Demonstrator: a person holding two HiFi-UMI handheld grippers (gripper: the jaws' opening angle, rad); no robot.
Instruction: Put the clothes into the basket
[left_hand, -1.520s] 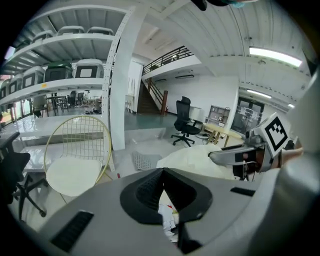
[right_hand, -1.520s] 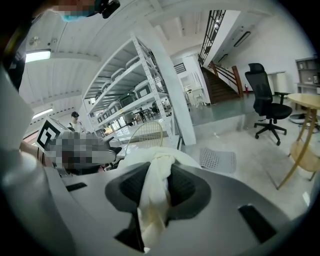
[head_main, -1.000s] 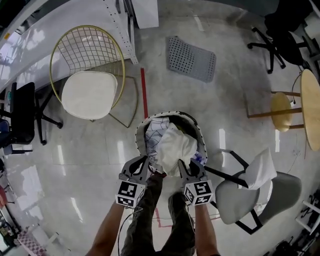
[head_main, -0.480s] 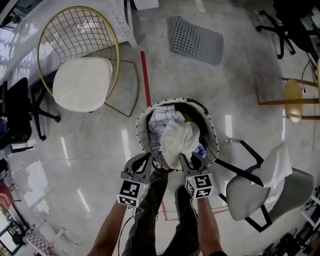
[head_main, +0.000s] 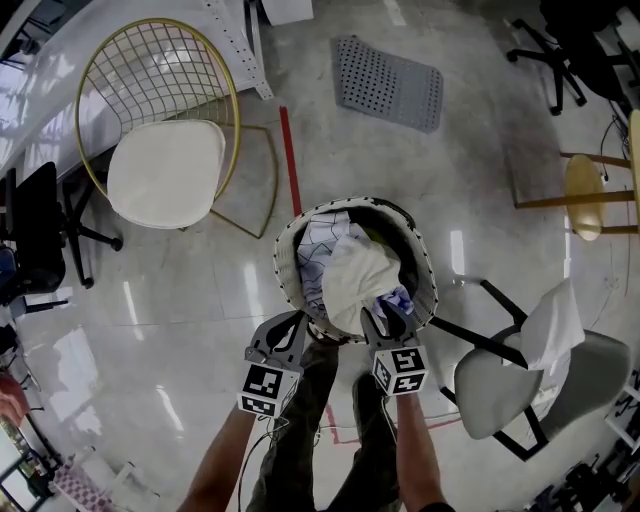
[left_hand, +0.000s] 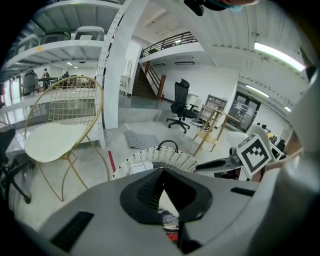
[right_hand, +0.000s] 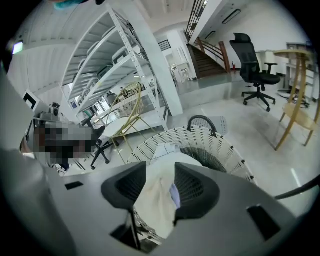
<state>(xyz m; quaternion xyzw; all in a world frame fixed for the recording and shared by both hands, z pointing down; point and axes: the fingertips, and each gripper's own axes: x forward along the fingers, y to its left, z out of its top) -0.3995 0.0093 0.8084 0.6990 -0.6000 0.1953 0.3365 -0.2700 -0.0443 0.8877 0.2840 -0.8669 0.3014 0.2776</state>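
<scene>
Glossy floor (head_main: 180, 300) under the basket (head_main: 281, 262). I'm dropping the white cloth (head_main: 355, 280) into the basket. The right claw (head_main: 378, 322) has just been opening around it; the left claw (head_main: 290, 328) is closed. Next, I judge, lift clear.

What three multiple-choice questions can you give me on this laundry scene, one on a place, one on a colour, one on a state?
1. Where does the grey mat lie?
A) on the floor beyond the basket
B) inside the basket
C) on a shelf

2. What colour is the cushion on the wire chair?
A) red
B) white
C) black

3. How does the basket stand?
A) empty
B) tipped on its side
C) upright with clothes in it

Answers:
1 A: in the head view the grey mat lies flat on the floor, on the far side of the basket.
2 B: the cushion is plain white inside the gold wire frame.
3 C: the basket's opening faces up and white and patterned clothes fill it.
</scene>
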